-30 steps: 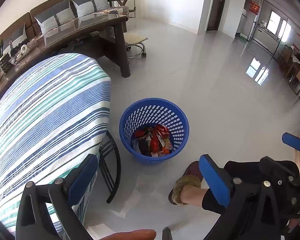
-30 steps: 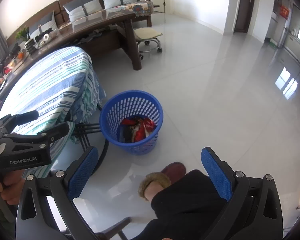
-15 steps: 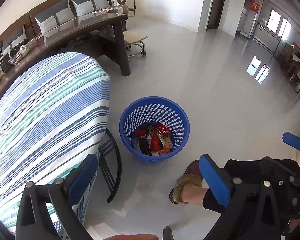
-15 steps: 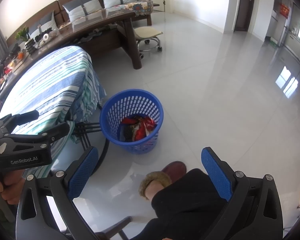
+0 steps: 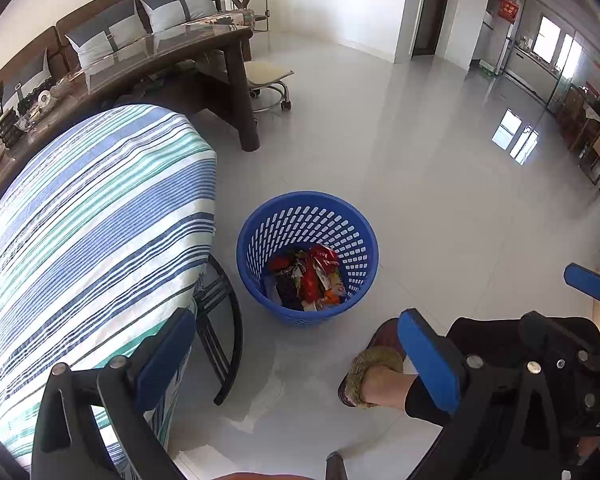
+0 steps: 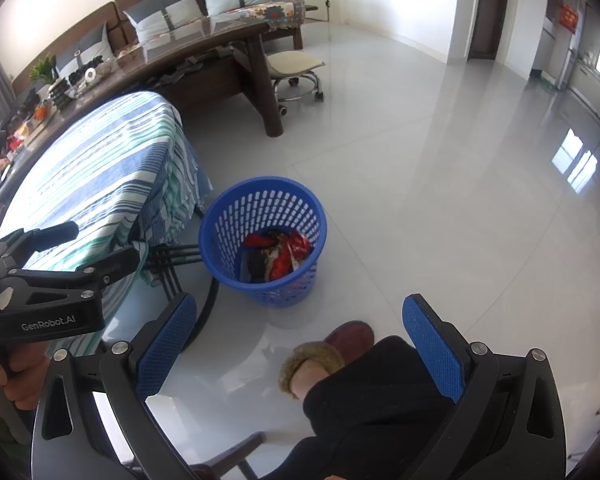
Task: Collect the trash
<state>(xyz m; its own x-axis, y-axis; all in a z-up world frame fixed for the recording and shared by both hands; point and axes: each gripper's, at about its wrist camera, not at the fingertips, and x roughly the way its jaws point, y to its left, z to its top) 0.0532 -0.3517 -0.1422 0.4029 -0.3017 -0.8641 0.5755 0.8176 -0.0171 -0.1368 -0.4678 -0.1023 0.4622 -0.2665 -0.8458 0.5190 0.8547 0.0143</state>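
Observation:
A blue perforated waste basket (image 5: 356, 236) (image 6: 228, 216) stands on the tiled floor beside the striped table. Crumpled red, black and orange snack wrappers (image 5: 308, 276) (image 6: 278, 254) lie in its bottom. My left gripper (image 5: 296, 344) hangs open and empty, high above the floor, in front of the basket. My right gripper (image 6: 300, 328) is also open and empty, held above the floor on the near side of the basket. The left gripper's body (image 6: 52, 280) shows at the left of the right wrist view, a hand around its handle.
A table under a blue, green and white striped cloth (image 5: 88, 220) stands left of the basket, black metal legs (image 5: 220, 320) beneath it. A person's slippered foot (image 5: 376, 368) rests near the basket. Behind are a dark wooden table (image 5: 180, 60), a stool (image 5: 268, 80) and a sofa.

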